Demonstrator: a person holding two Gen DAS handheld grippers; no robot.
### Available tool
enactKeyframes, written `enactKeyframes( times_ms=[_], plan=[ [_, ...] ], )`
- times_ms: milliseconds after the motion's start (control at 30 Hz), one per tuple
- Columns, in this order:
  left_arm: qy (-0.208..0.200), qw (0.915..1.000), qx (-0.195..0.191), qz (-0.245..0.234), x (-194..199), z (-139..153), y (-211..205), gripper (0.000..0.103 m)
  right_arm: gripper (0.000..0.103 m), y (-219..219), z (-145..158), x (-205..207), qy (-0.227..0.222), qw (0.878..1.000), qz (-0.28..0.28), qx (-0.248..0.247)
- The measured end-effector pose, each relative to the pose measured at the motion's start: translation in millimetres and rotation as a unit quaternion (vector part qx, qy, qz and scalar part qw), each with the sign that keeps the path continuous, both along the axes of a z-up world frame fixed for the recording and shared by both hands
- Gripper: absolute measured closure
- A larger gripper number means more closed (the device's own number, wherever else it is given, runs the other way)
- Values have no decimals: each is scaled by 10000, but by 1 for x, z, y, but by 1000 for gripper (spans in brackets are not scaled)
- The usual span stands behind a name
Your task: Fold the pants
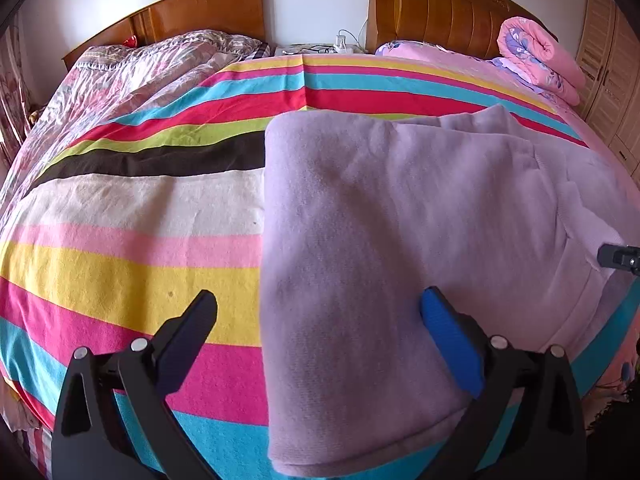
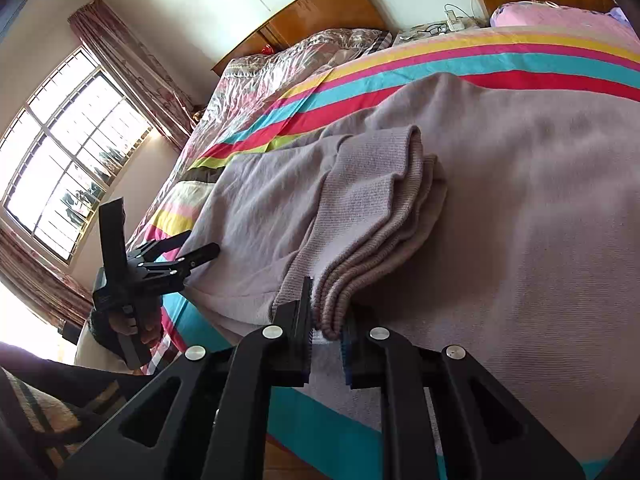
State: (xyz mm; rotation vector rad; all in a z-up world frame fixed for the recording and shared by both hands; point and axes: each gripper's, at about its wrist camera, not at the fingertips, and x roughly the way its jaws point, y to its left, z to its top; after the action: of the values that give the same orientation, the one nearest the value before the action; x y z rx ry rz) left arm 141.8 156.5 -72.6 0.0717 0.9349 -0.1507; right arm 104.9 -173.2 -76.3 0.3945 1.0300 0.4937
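Lying folded on the striped bedsheet [image 1: 132,240], the pants [image 1: 380,240] cover the right half of the left wrist view. The left gripper [image 1: 318,312] hangs over their near left edge, fingers wide apart, holding nothing. The right gripper [image 2: 326,334] is clamped on the stacked ribbed cuffs [image 2: 360,248] at the near edge.

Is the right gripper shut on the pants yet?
Yes: the right gripper pinches the ribbed cuffs of the pants between its fingers.
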Motion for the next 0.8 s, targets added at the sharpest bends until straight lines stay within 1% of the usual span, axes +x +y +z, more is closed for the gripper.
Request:
enactKeyframes(
  times_ms=[33,67,100,133,167,200,233,300,333,400,433,500,600,633,700,733,800],
  plan=[
    [0,10000,9,23,0,0,-1,1,90,-5,-5,-2,1,9998,-66,202],
    [-4,10000,36,34,0,0,-1,1,92,-8,-6,-1,66,9995,-101,279],
    [-11,10000,87,35,0,2,-2,1,90,-11,-3,-1,69,9996,-105,252],
    [-52,9998,161,40,0,5,-4,1,81,-12,2,-2,32,9998,-134,105],
    [-123,9996,262,71,-1,10,-5,2,64,-14,9,-3,-52,9997,-199,-88],
    [-217,9991,352,112,-1,17,-5,2,57,-17,17,-5,-188,9988,-298,-337],
    [-333,9987,350,128,-2,25,-5,2,54,-19,27,-6,-389,9971,-339,-553],
    [-565,9982,102,157,2,43,-3,2,54,-17,46,-5,-830,9916,-304,-942],
    [-654,9977,-62,188,7,52,-2,2,54,-13,53,-1,-1065,9881,-194,-1090],
    [-705,9966,-392,162,23,62,-5,2,54,4,59,13,-1350,9809,91,-1395],
    [-669,9966,-452,158,34,63,-9,2,54,14,58,22,-1463,9767,235,-1551],
    [-636,9970,-419,102,54,62,-23,2,54,36,54,40,-1563,9706,538,-1749],
    [-418,9990,-163,67,82,49,-40,2,54,57,49,57,-1699,9620,889,-1942],
    [-407,9992,-47,24,88,42,-44,2,53,59,43,60,-1659,9606,912,-2037],
    [-204,9993,281,171,100,21,-46,1,52,56,28,68,-1468,9584,804,-2311],
    [-119,9994,267,195,102,11,-43,1,50,52,21,70,-1453,9608,817,-2216],
    [-143,9996,112,233,103,10,-38,1,50,43,18,70,-1481,9667,782,-1934]
  ],
)
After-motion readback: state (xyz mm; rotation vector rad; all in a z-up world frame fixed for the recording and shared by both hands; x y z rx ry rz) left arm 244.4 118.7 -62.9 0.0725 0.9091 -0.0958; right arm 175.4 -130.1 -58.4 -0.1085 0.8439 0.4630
